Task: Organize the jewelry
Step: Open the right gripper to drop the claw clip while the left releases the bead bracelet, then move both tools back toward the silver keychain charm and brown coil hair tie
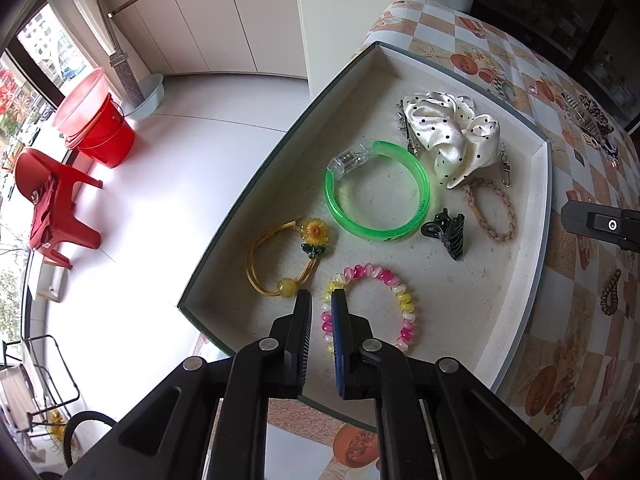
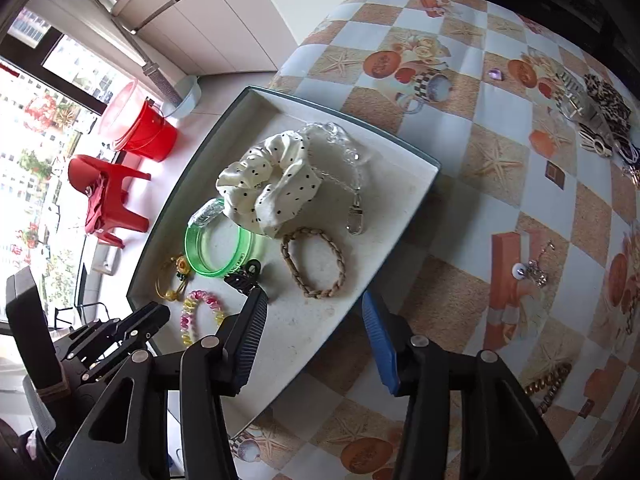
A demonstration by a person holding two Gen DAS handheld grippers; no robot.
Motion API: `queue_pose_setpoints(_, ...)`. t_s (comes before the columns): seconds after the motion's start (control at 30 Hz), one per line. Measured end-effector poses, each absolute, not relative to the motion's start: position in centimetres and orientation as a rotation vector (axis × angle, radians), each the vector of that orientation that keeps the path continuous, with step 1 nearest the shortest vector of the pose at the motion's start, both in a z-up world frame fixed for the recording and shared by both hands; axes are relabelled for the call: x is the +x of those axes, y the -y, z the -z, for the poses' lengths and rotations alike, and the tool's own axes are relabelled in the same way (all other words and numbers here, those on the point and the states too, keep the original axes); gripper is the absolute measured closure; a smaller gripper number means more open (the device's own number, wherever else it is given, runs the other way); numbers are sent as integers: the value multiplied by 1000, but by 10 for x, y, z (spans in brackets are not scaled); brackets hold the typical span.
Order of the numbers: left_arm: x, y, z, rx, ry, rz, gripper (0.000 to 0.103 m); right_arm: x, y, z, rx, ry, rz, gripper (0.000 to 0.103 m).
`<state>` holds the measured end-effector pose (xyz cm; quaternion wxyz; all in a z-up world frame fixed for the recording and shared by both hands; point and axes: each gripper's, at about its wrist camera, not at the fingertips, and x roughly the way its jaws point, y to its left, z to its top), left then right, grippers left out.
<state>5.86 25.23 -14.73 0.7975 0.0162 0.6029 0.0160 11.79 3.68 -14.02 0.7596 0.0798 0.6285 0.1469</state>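
Observation:
A shallow beige tray (image 1: 536,216) (image 2: 404,192) holds a green bangle (image 1: 376,192) (image 2: 218,246), a polka-dot scrunchie (image 1: 452,136) (image 2: 272,176), a braided loop (image 1: 492,212) (image 2: 314,264), a black claw clip (image 1: 448,232) (image 2: 244,276), a sunflower hair tie (image 1: 288,256) (image 2: 176,276) and a pink-yellow coil band (image 1: 372,304) (image 2: 200,312). My left gripper (image 1: 321,300) hovers nearly shut and empty over the coil band. My right gripper (image 2: 314,304) is open and empty over the tray's near edge. A silver earring (image 2: 530,270) lies on the tablecloth.
More jewelry and a leopard clip (image 2: 600,116) (image 1: 592,120) lie at the table's far right. A gold chain (image 2: 548,384) lies near the right gripper. A brown coil tie (image 1: 610,292) lies right of the tray. The table edge drops to the floor on the left.

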Motion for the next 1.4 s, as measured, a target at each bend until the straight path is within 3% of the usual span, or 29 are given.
queue_pose_setpoints(0.1, 58, -247, 148, 47, -1299, -29, 90, 110, -23, 141, 188, -1367, -289, 47)
queue_pose_setpoints(0.13, 59, -246, 149, 49, -1302, -27, 74, 108, -18, 141, 195, -1367, -280, 46)
queue_pose_setpoints(0.17, 59, -244, 148, 52, -1304, -27, 48, 106, -13, 141, 201, -1367, -269, 45)
queue_pose_setpoints(0.2, 58, -244, 147, 59, -1298, -46, 0, 104, -8, 141, 207, -1366, -257, 44)
queue_pose_setpoints(0.37, 58, -235, 136, 93, -1257, -48, 0, 94, 19, 142, 240, -1362, -192, 43)
queue_pose_setpoints(0.43, 59, -230, 134, 115, -1252, -44, 0, 90, 32, 142, 261, -1358, -164, 37)
queue_pose_setpoints(0.5, 60, -224, 130, 132, -1243, -38, 0, 86, 45, 143, 279, -1353, -133, 22)
queue_pose_setpoints(0.7, 63, -200, 118, 151, -1224, 13, 0, 74, 81, 144, 333, -1340, -48, 16)
queue_pose_setpoints(1.4, 67, -126, 109, 211, -1205, 184, 0, 35, 140, 170, 404, -1370, 132, 15)
